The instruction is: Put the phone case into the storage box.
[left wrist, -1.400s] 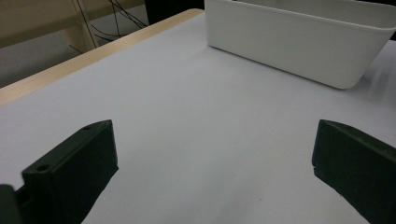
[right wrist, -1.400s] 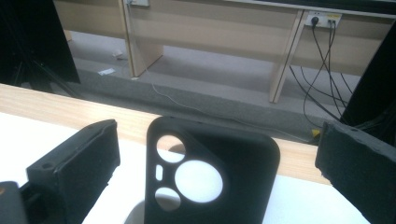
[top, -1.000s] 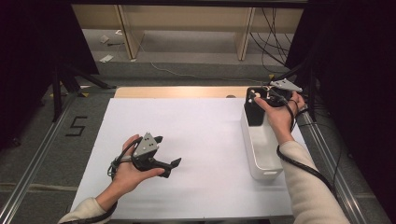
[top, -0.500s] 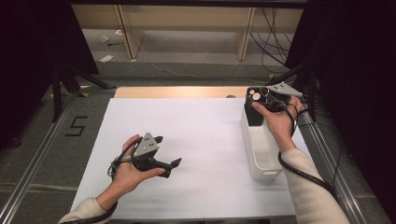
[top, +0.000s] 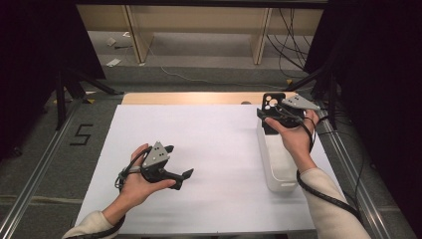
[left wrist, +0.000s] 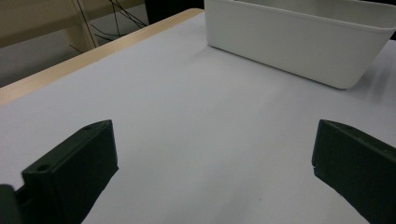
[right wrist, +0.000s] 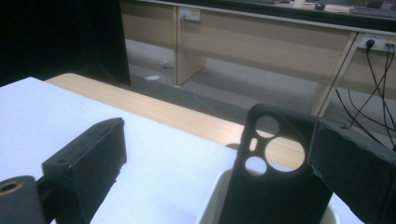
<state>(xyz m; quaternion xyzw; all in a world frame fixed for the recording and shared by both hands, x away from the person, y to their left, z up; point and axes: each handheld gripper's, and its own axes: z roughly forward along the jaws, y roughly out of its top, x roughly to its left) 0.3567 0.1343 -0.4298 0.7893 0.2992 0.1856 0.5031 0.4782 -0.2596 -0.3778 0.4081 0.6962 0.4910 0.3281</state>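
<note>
One relation decides the coming move: the black phone case [top: 272,110] stands upright at the far end of the white bin [top: 278,164], its long axis vertical and its camera cut-outs at the top. The right gripper [top: 278,117] is right at it. In the right gripper view the case [right wrist: 271,172] rises between the jaws, hard against the one on that view's right, while the other jaw stands well apart from it; so the jaws look wide, and whether they pinch the case at all cannot be told. The case's lower part sits inside the bin's rim [right wrist: 212,196], so it seems to be either on its way in or on its way out.

Farther off, the left gripper [top: 171,172] rests on the white-covered desk [top: 214,144], its jaws spread wide on nothing, pointing across bare sheet toward the bin [left wrist: 299,37]. The right hand [top: 293,137] is plainly the nearer one, and any lift or drop would run along the case's upright axis.
</note>
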